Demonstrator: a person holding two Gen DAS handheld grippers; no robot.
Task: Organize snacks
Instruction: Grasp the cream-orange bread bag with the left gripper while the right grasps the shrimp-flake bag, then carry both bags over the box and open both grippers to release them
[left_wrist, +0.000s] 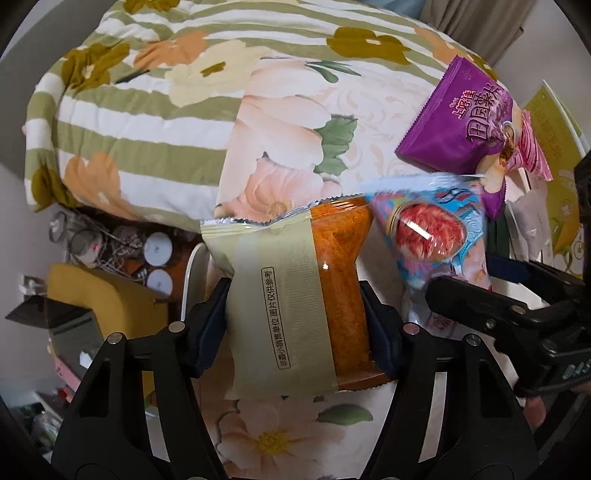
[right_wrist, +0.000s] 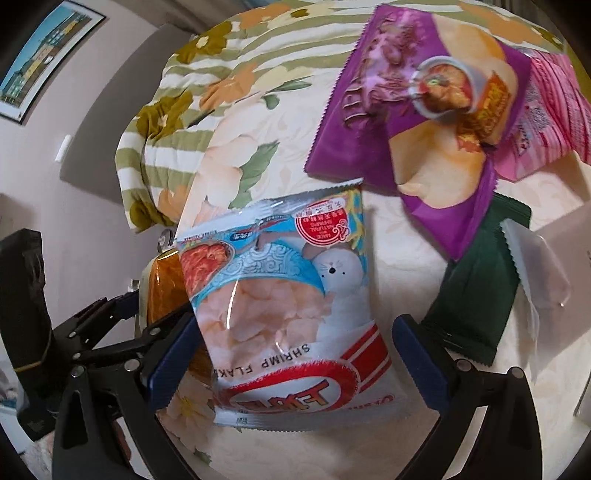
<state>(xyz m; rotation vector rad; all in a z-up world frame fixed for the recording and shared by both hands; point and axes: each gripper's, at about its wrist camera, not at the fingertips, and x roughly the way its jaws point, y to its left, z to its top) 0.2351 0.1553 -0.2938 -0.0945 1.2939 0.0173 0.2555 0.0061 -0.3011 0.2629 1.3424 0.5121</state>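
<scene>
snack pack (left_wrist: 295, 299), crinkly foil, flat rectangular, between left tool (left_wrist: 295, 314) pads.

The right gripper (right_wrist: 295, 350) is straddling a shrimp flake bag (right_wrist: 284, 295), its blue pads standing beside the bag's edges. A purple chip bag (right_wrist: 373, 122) is lying at one o'clock, a dark green packet (right_wrist: 476, 291) at three o'clock.

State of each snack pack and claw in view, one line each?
Orange pack: sealed, gripped by left claw.
Shrimp flakes bag: sealed, between pads of open right claw.
Purple chip bag: sealed, lying on the bedspread.
Dark green pack: sealed, partly under the purple chip bag.
</scene>
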